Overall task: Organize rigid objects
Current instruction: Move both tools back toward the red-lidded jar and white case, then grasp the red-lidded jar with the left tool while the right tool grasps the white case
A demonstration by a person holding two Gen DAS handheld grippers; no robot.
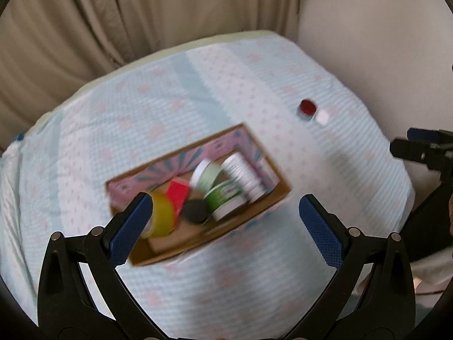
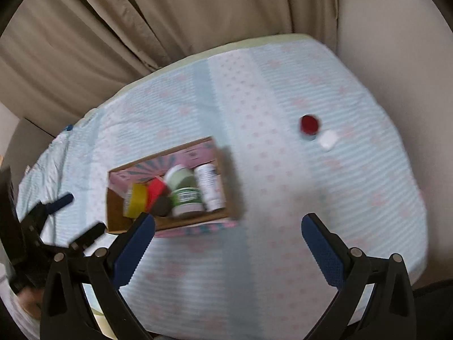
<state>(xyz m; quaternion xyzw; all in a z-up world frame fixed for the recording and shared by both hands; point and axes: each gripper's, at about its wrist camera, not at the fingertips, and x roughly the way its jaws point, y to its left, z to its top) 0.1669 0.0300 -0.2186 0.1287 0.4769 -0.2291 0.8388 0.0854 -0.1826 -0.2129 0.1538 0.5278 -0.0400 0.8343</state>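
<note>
A shallow cardboard box (image 1: 256,212) (image 2: 113,218) sits on the table and holds a yellow tape roll (image 1: 161,215), a red block (image 1: 178,194), a black round lid (image 1: 195,211), green-and-white jars (image 1: 223,201) and a white bottle (image 1: 243,172). A small red-topped container (image 1: 307,108) (image 2: 309,124) and a white piece (image 1: 322,117) (image 2: 328,139) lie apart at the far right. My left gripper (image 1: 225,218) is open and empty above the box's near side. My right gripper (image 2: 228,235) is open and empty, right of the box.
The table wears a light blue and white cloth with pink dots (image 1: 226,269). Beige curtains (image 1: 113,14) hang behind it and a pale wall (image 2: 396,56) stands at the right. Each gripper shows at the edge of the other's view (image 1: 421,148) (image 2: 56,218).
</note>
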